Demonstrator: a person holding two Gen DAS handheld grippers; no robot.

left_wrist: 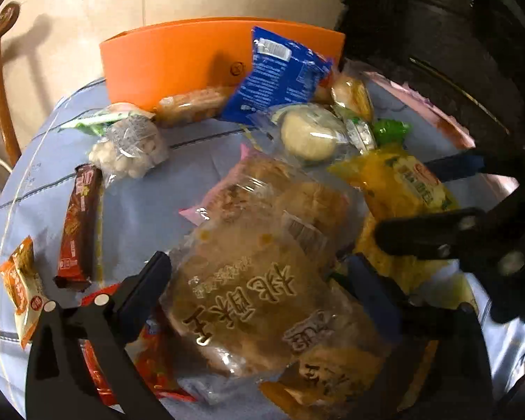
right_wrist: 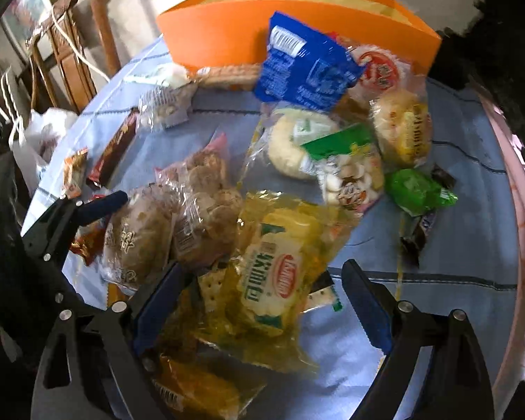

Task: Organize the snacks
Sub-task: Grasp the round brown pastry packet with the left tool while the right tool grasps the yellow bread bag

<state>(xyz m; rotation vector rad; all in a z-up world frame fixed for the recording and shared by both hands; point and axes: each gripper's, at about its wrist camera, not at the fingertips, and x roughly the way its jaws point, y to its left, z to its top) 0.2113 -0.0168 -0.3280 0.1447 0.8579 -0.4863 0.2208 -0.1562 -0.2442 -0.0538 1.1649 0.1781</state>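
Note:
Many wrapped snacks lie on a blue tablecloth before an orange box, which also shows in the right wrist view. My left gripper is open, its fingers either side of a clear bag of brown pastries. My right gripper is open around a yellow bag of crackers; that bag also shows in the left wrist view. A blue packet leans on the box. The right gripper's fingers show at the right of the left wrist view.
A brown chocolate bar, a small orange packet, a bag of white nuts, round buns and a green candy lie around. A wooden chair stands at the far left. The table's pink rim runs along the right.

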